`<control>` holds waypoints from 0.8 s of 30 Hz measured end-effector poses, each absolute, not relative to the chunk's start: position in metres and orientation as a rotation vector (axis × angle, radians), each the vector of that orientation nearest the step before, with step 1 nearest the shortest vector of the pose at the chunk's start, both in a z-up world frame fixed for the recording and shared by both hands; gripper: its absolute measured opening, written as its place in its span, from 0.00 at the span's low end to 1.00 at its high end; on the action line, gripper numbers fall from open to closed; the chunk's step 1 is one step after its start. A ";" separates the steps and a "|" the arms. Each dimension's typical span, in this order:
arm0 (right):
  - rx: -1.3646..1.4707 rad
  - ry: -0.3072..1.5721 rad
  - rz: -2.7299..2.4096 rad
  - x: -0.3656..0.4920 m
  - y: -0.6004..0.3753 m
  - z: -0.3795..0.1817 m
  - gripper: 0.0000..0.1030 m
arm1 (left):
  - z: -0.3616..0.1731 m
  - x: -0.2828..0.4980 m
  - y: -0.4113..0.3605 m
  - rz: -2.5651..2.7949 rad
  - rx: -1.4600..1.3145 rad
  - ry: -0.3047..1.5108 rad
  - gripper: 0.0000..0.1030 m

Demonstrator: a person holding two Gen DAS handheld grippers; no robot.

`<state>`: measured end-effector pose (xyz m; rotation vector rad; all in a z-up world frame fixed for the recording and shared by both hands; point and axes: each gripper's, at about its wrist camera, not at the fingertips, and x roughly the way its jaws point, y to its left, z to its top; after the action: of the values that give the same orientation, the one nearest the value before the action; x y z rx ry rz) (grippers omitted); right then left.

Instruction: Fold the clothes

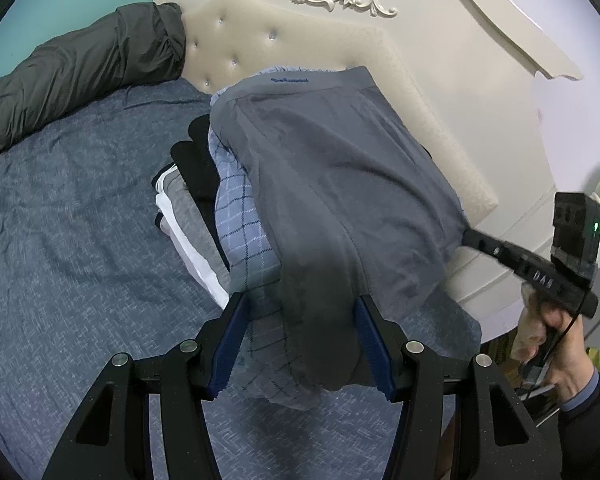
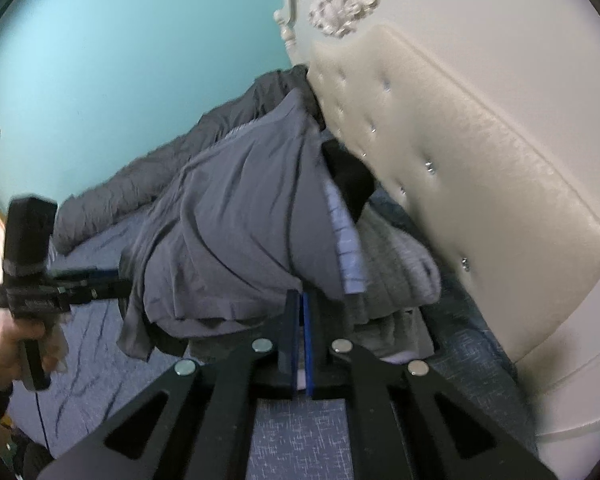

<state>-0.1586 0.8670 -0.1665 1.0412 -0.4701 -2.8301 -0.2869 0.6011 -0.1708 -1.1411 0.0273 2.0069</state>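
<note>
Against the headboard: a stack of folded clothes sat on the bed, with grey shorts draped over its top, waistband toward twelve o'clock in the left wrist view.
Left claw: the left claw stood part open at six o'clock, a dark hanging end of the grey shorts between its blue pads without being pinched.
Right claw: the right claw was closed, pads together; in the left wrist view its tip met the shorts' edge at three o'clock, but whether cloth was caught could not be told.
Step in hand: by the look of it, laying the grey shorts on the stack and tidying them.
Next move: probably tucking the hanging end under or over so the shorts lay within the stack's outline, without toppling the layers beneath.
Stack: a blue checked garment, black, grey and white pieces lay under the shorts.
Bed: blue mottled sheet, lightly creased; a dark grey quilt was bundled at ten o'clock.
Room: cream tufted headboard with carved ornament; teal wall behind.
</note>
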 end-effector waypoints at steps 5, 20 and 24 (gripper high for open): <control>1.024 -0.535 -2.849 -0.156 0.877 -0.167 0.01 | -0.171 -0.288 0.600 2.004 -1.148 0.025 0.57; 1.020 -0.539 -2.838 -0.151 0.881 -0.169 0.01 | -0.170 -0.269 0.602 1.928 -1.132 0.070 0.41; 1.026 -0.535 -2.841 -0.152 0.880 -0.168 0.01 | -0.175 -0.268 0.605 1.909 -1.144 0.081 0.10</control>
<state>-0.1522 0.8796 -0.1678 1.0257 -0.5352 -2.8409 -0.2681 0.6049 -0.1753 -1.1437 0.0810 1.9092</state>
